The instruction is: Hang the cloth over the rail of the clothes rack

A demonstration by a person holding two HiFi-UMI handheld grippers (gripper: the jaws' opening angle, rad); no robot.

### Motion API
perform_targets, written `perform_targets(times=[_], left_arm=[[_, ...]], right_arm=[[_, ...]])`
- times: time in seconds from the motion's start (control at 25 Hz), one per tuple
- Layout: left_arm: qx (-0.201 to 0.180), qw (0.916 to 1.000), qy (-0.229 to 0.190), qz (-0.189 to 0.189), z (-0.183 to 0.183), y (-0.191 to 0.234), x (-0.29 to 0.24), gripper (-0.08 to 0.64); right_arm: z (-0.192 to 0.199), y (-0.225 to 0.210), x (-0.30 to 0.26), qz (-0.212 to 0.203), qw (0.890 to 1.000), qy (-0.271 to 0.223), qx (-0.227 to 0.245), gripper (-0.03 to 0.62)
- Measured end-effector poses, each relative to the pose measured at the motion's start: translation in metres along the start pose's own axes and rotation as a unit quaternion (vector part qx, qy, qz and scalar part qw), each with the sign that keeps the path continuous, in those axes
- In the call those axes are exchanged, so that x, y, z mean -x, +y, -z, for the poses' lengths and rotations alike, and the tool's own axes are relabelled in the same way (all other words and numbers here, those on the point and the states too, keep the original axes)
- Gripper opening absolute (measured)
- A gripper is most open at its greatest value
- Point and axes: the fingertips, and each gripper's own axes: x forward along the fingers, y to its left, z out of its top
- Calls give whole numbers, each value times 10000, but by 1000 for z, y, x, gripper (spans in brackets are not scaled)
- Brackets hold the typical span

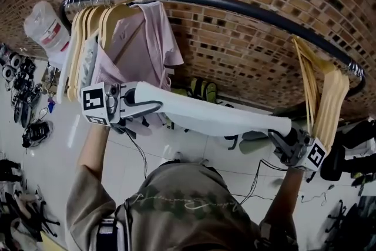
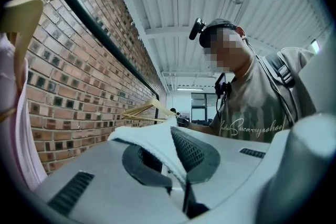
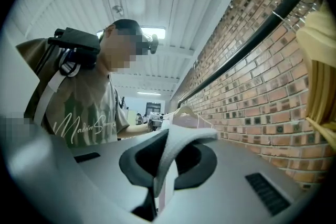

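Observation:
A white cloth (image 1: pixel 211 114) is stretched taut between my two grippers, below and in front of the black rail (image 1: pixel 235 6) of the clothes rack. My left gripper (image 1: pixel 154 107) is shut on the cloth's left end, beside the pink shirt (image 1: pixel 144 47). My right gripper (image 1: pixel 275 133) is shut on the right end, near the bare wooden hangers (image 1: pixel 326 100). In the left gripper view the cloth (image 2: pixel 157 144) is pinched between the dark pads, with the rail (image 2: pixel 92 21) up to the left. In the right gripper view the cloth (image 3: pixel 176 152) is clamped the same way, under the rail (image 3: pixel 247 47).
Several wooden hangers (image 1: pixel 88 38) hang at the rail's left end, next to the pink shirt. A brick wall (image 1: pixel 247 50) stands behind the rack. Cables and dark gear (image 1: pixel 26 109) lie on the white floor at left and right.

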Motion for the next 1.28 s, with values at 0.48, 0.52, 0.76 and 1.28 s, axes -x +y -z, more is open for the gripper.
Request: perform_targets(times=[0.48, 0.52, 0.76, 1.28], left_arm=[[130, 9999, -43, -40, -52, 16, -1, 15], [122, 9999, -66, -32, -56, 17, -2, 15], [29, 9999, -162, 28, -86, 22, -6, 15], [-351, 9991, -146, 178, -163, 36, -22, 15]], right_arm=[[-62, -16, -9, -288, 9995, 76, 94, 18], [-67, -18, -9, -302, 9995, 93, 89, 18], [-98, -31, -9, -341, 9993, 76, 161, 18], [-170, -57, -5, -298, 9991, -37, 293, 18]])
